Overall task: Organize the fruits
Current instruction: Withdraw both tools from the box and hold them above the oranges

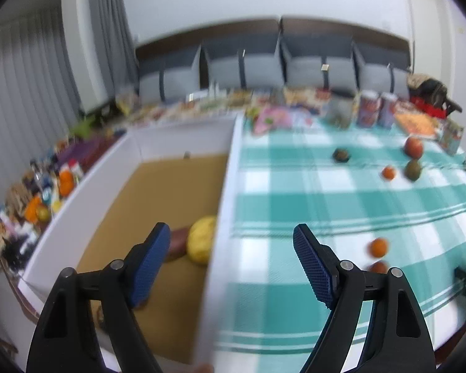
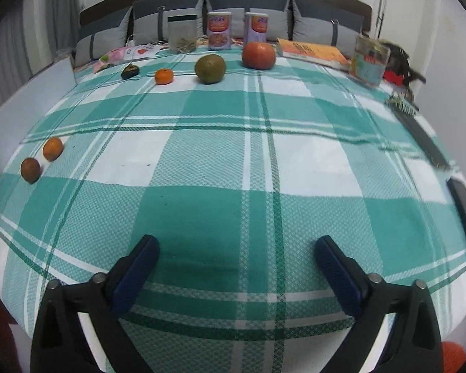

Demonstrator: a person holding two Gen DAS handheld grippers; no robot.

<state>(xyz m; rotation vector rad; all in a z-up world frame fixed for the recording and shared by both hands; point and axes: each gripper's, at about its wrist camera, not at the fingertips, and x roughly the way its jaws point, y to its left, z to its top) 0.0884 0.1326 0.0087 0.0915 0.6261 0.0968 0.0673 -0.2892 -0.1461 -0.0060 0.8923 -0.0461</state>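
Teal-and-white checked cloth [image 2: 220, 161] covered the table. Over it the right gripper [image 2: 236, 256] stood wide open and empty, the left gripper [image 1: 230, 244] likewise, straddling the white-walled cardboard box [image 1: 223, 192] holding a yellow fruit [image 1: 202, 239]. Two small oranges [image 2: 42, 158] lay left; farther off, a red apple [image 2: 258, 55] and green round fruit [image 2: 210, 68].

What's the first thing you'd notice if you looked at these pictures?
Probably the big green-and-white checked cloth with round fruit scattered on it: a red one and a green one at the far side. On the left, a white box already holds a yellow fruit.
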